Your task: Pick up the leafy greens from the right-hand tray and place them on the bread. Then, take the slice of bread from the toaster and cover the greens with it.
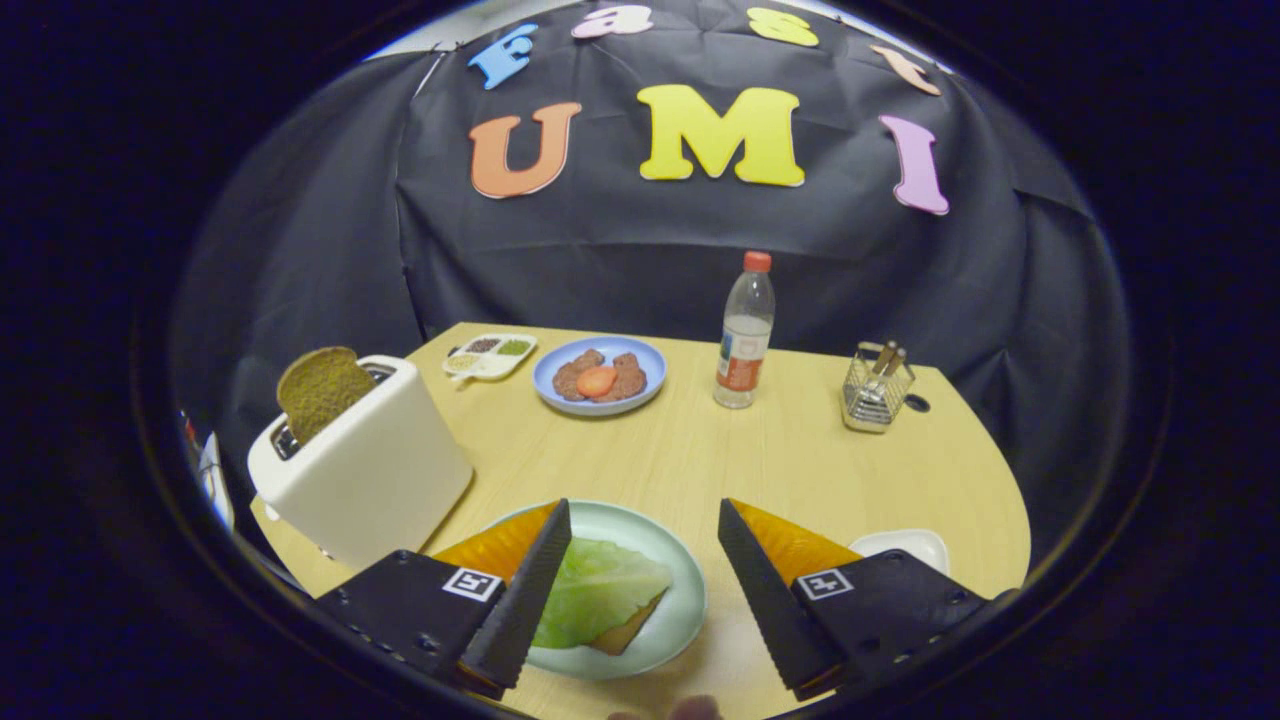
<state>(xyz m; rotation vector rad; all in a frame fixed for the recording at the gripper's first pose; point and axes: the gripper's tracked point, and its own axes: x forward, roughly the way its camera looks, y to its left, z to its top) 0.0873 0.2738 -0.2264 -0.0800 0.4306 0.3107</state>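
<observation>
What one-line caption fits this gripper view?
Open gripper above leafy greens lying on bread; second slice waits in toaster.

Wood-grain table [700, 450], glossy white plastic toaster [375, 470] at ten o'clock, clear plastic bottle [745, 335], shiny wire-metal rack [875, 395].

Pale leafy greens [600, 590] flat on bread [625, 632], brown slice [322, 390] upright in white toaster [370, 470]
</observation>
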